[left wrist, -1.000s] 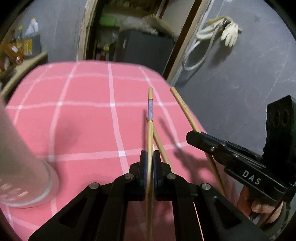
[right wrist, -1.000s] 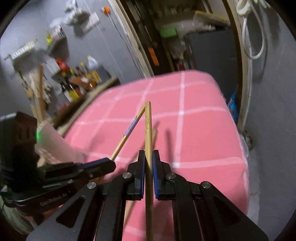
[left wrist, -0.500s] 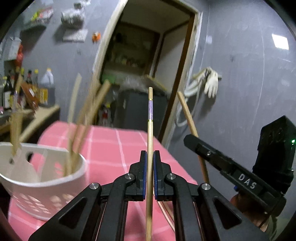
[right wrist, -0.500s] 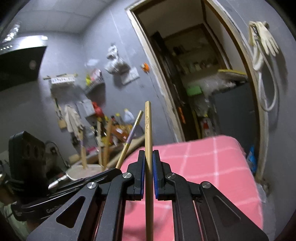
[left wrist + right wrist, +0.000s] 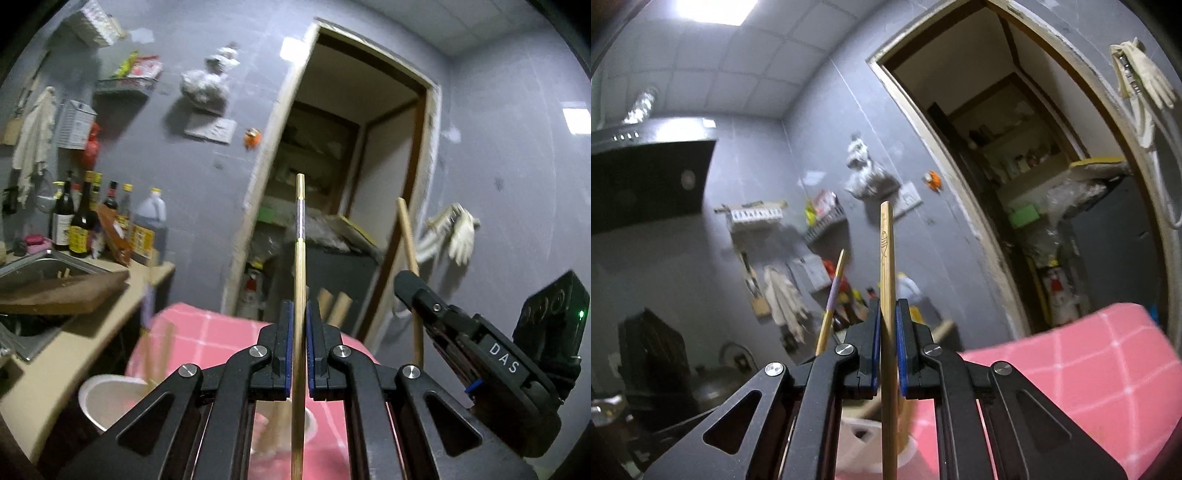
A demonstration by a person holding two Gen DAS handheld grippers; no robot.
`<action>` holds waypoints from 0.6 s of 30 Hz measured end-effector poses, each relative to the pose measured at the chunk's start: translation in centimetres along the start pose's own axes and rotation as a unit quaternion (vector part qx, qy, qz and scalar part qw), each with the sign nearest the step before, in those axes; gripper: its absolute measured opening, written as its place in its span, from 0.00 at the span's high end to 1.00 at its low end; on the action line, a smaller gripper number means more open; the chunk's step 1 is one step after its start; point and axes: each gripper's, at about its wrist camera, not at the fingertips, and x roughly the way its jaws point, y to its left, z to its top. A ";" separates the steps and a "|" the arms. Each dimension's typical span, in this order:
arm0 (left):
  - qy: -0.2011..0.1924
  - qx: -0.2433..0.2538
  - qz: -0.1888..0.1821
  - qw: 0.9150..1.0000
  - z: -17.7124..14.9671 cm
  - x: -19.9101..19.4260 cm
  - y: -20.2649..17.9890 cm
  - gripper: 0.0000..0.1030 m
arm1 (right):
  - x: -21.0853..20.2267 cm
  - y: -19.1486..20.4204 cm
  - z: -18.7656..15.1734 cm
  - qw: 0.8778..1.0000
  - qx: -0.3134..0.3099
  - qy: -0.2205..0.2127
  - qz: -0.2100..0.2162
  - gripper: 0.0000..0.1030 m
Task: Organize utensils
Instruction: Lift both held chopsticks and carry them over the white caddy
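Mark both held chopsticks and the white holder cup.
purple-banded chopstick (image 5: pixel 300 280), left wrist view, bare shaft below band
plain chopstick (image 5: pixel 887 280), right wrist view, mid shaft
white holder cup (image 5: pixel 96 391), left wrist view, rim

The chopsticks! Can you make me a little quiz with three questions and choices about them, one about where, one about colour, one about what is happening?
1. Where is the white holder?
A. On the pink checked cloth
B. In the sink
C. On the wall shelf

2. What colour is the band on the left tool's chopstick?
A. Green
B. Purple
C. Red

3. What is the right tool doing?
A. Lying open on the cloth
B. Gripping a spoon
C. Clamped on a plain chopstick

Answers:
1 A: the holder's rim sits over the pink cloth, below the left tool.
2 B: a purple band shows near the stick's top end.
3 C: both blue pads press the wooden stick, which points upward.
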 end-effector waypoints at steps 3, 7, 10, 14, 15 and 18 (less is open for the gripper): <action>-0.025 -0.013 0.016 0.999 1.2 -0.3 2.7 0.96 | 1.9 0.9 0.1 1.000 -0.002 -0.024 0.018 0.94; -0.052 -0.035 0.036 0.997 2.2 -0.7 6.3 0.96 | 3.1 1.7 0.1 0.998 -0.015 -0.052 0.020 0.94; -0.067 -0.050 0.051 0.995 2.5 -0.9 8.2 0.96 | 3.8 2.0 -0.3 0.997 -0.026 -0.070 0.013 0.94; -0.084 -0.066 0.069 0.992 2.5 -1.0 10.2 0.96 | 4.4 2.1 -1.0 0.996 -0.038 -0.086 -0.003 0.94; -0.089 -0.071 0.074 0.991 2.5 -1.0 10.7 0.96 | 4.5 2.1 -1.2 0.995 -0.042 -0.089 -0.011 0.94; -0.098 -0.080 0.084 0.988 2.1 -1.0 11.3 0.96 | 4.6 2.1 -1.9 0.993 -0.052 -0.098 -0.028 0.94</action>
